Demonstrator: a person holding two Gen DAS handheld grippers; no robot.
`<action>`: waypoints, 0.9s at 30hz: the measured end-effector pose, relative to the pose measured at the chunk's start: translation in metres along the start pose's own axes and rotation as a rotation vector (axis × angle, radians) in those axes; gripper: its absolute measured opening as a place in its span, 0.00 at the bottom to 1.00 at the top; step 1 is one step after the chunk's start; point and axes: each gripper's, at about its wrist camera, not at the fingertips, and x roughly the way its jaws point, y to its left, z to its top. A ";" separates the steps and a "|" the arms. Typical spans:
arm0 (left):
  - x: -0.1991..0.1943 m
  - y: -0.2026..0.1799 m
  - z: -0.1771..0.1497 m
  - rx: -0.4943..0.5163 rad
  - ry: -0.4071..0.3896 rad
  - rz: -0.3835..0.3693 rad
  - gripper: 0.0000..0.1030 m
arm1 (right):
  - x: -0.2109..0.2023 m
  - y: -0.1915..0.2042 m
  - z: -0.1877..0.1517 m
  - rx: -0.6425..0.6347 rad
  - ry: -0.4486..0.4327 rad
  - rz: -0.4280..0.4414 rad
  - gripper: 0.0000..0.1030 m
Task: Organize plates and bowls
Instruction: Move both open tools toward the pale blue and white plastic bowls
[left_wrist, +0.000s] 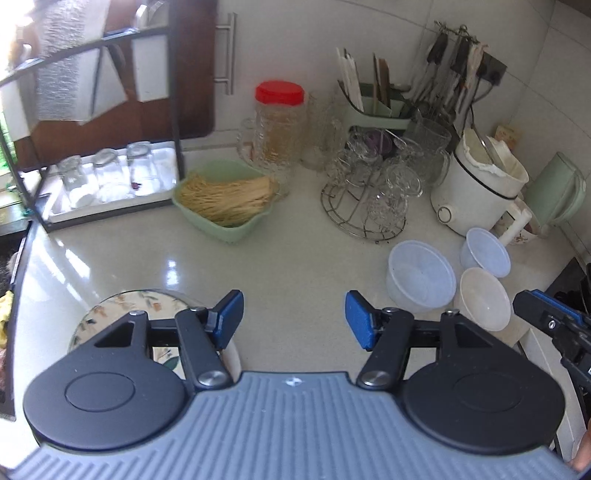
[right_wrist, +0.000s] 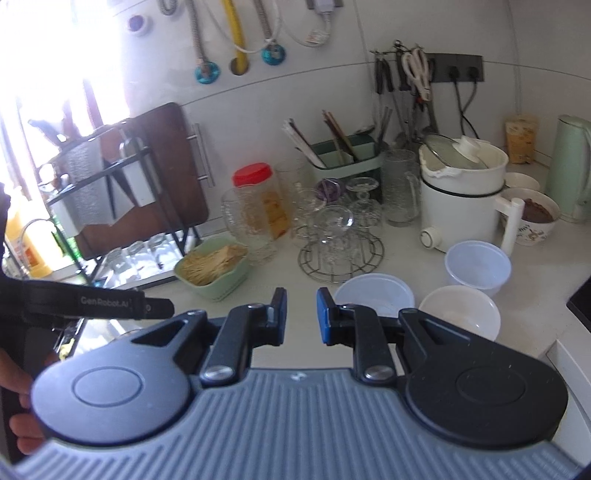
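Step in hand: I judge this as the approach stage; nothing is gripped and no stacking has begun.
Left gripper (left_wrist: 294, 319): spread wide, nothing between the blue pads, over bare white countertop (left_wrist: 295, 258) at lower centre of the left wrist view.
Right gripper (right_wrist: 301, 315): drawn nearly together, a narrow gap only, holding nothing; lower centre of the right wrist view.
Task items, bowls: three round translucent plastic bowls sit close together at right of the left wrist view: a large bowl (left_wrist: 421, 275), a small bowl (left_wrist: 484, 252) behind it, and a milky bowl (left_wrist: 482, 297) nearest the right edge.
Task items, plate: a round floral-patterned plate (left_wrist: 147, 306) lies at lower left of the left wrist view, partly under my left gripper's housing.
Next move, my judgement: I must choose one target. The plate rim lies just beside the left finger; the bowls lie nearer the right gripper, which would have to open before taking a rim.
Left view only: the floral plate; the right gripper's tip entering at the right edge.
Right view only: a patterned ceramic bowl with brown contents (right_wrist: 535, 221) beside the white electric cooker (right_wrist: 461, 199); the left gripper's arm crossing at left; a hand (right_wrist: 22, 406) at the lower left edge.
Risk: thin plastic rims may flex or slip under a pinch.
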 end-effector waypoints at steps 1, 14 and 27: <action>0.006 -0.002 0.003 0.015 -0.004 -0.003 0.65 | 0.004 -0.002 0.000 0.012 0.003 -0.007 0.20; 0.093 -0.004 0.054 0.012 0.041 -0.146 0.65 | 0.047 -0.028 0.013 0.119 0.032 -0.167 0.22; 0.168 -0.049 0.064 0.078 0.147 -0.295 0.64 | 0.083 -0.066 0.007 0.143 0.206 -0.166 0.50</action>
